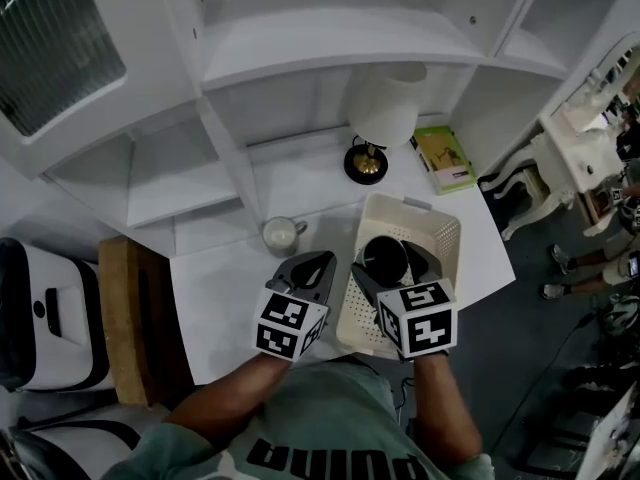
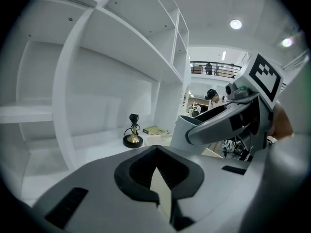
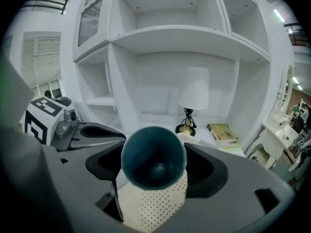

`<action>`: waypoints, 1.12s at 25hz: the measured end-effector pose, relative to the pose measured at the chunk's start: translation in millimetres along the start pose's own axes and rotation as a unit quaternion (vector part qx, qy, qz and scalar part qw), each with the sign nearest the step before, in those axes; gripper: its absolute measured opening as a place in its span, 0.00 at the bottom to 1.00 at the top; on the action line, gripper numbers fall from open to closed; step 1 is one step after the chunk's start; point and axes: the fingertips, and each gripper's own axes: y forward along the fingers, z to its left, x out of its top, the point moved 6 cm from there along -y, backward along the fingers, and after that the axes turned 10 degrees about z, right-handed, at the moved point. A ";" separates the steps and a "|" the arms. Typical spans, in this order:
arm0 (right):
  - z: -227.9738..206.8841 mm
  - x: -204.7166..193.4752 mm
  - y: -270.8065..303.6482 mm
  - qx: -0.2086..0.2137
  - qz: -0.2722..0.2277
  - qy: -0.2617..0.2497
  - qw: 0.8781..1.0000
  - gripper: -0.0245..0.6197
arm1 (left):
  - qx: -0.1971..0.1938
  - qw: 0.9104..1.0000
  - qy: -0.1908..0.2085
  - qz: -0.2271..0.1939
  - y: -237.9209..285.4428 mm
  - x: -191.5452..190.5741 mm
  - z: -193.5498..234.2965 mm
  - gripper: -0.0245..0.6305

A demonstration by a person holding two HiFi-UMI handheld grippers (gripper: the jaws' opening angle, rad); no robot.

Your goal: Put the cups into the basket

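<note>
My right gripper (image 1: 393, 259) is shut on a dark cup (image 1: 385, 258) and holds it over the cream perforated basket (image 1: 430, 226) on the white table. In the right gripper view the cup (image 3: 153, 155) shows a teal inside, mouth toward the camera, between the jaws of the right gripper (image 3: 153, 176), with the basket's dotted wall (image 3: 155, 205) below. A white cup (image 1: 281, 235) stands on the table left of the basket. My left gripper (image 1: 312, 266) hovers beside the basket, near the white cup, shut and empty; its jaws meet in the left gripper (image 2: 157, 154) view.
A table lamp (image 1: 385, 116) and a green book (image 1: 445, 158) sit behind the basket, under white shelving (image 1: 300, 48). A wooden stool (image 1: 125, 318) stands left of the table. The table's right edge drops to a dark floor (image 1: 540, 368).
</note>
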 end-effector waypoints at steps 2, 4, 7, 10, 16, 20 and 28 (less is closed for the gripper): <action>-15.7 -5.1 -1.5 -0.009 0.003 0.011 1.000 0.63 | -0.005 1.000 0.002 0.003 8.4 3.7 -6.9 0.05; -31.0 -11.2 -0.8 -0.018 0.006 0.023 1.000 0.63 | -0.008 1.000 0.004 0.007 16.6 6.9 -13.0 0.05; -53.6 -21.6 3.4 -0.032 0.011 0.041 0.999 0.63 | -0.012 1.000 0.009 0.011 28.1 11.4 -21.9 0.05; -74.8 -31.2 11.4 -0.048 0.016 0.058 0.997 0.63 | -0.014 1.000 0.015 0.016 38.5 16.4 -29.1 0.05; -109.0 -46.9 32.6 -0.072 0.029 0.085 0.993 0.63 | -0.016 0.999 0.022 0.029 59.4 25.8 -39.3 0.05; -127.0 -53.9 51.2 -0.088 0.037 0.097 0.991 0.63 | -0.017 0.999 0.026 0.042 75.1 28.0 -41.7 0.05; -150.5 -64.5 90.9 -0.100 0.059 0.115 0.987 0.63 | -0.012 0.997 0.031 0.065 99.6 29.9 -42.0 0.05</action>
